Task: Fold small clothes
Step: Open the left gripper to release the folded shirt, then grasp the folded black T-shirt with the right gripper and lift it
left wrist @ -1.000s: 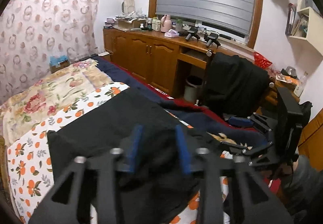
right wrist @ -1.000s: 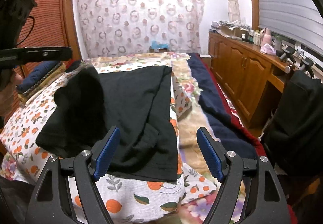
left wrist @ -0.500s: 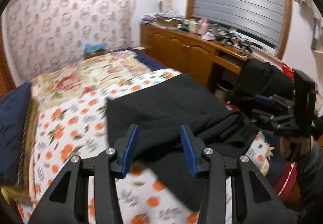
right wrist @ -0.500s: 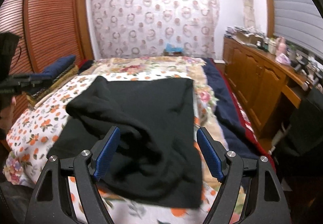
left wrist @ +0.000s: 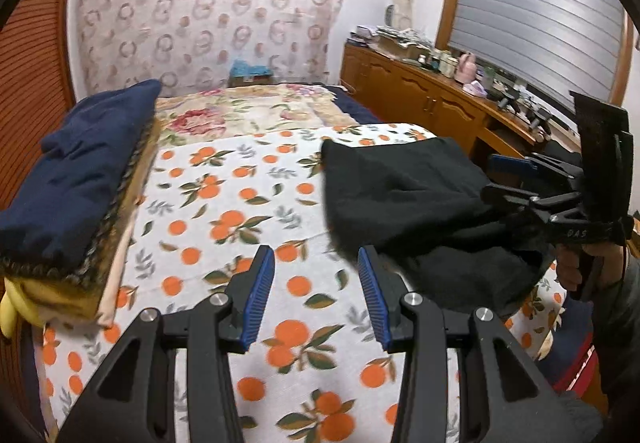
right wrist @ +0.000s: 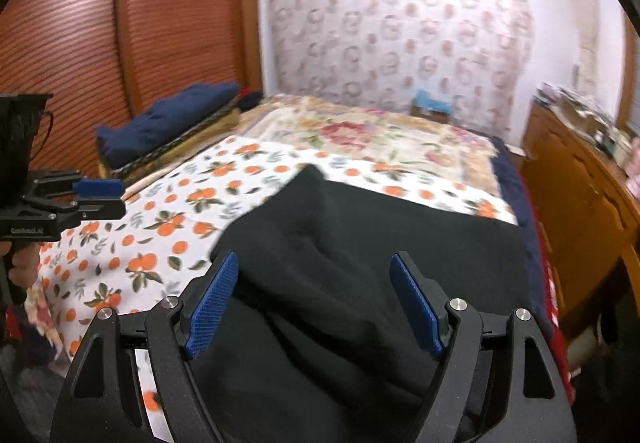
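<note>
the rumpled black knit garment (right wrist: 360,243) lies on the orange-print white bedsheet (left wrist: 224,203), its long axis running from the near bed edge toward the far patterned curtain (right wrist: 400,35). the left gripper (left wrist: 316,295) hovers over bare sheet, blue pads parted and empty; the right gripper (right wrist: 316,303) stands wide apart above the garment, gripping nothing. only the left view shows the wooden cabinet's cluttered top (left wrist: 420,51).

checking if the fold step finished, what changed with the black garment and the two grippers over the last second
A second ago the left gripper had black garment cloth between its jaws; now they stand apart over bare orange-print sheet, with the garment off to its right. The right gripper swung across but stayed wide open above the garment. The garment is still on the bed, and the navy pile is unmoved.
</note>
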The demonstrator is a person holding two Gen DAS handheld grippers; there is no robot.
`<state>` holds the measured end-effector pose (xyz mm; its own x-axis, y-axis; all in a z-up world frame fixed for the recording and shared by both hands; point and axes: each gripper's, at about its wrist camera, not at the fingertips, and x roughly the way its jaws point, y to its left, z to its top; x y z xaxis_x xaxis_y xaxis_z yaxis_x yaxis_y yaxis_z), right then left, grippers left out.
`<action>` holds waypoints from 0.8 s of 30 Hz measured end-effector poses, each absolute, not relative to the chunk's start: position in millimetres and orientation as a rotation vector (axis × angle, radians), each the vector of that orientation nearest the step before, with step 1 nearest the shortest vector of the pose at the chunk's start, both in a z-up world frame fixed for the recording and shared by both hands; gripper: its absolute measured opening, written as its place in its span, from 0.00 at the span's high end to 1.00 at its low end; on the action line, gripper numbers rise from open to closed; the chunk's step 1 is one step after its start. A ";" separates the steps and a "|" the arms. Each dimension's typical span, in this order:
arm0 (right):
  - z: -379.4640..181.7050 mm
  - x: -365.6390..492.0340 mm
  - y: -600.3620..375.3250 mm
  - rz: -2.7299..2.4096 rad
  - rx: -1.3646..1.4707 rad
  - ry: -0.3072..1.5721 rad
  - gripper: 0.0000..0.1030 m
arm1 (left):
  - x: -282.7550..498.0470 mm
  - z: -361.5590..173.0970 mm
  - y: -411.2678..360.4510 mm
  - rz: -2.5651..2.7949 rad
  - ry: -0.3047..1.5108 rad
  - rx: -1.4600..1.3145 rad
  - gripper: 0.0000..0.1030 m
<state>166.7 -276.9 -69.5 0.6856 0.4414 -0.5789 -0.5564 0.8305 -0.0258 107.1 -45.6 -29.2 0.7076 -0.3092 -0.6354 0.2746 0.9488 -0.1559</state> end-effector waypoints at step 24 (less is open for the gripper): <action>-145.5 216.1 -163.8 0.660 -0.503 0.832 0.22 | 96.8 -54.7 -19.0 -0.299 0.739 -0.096 0.59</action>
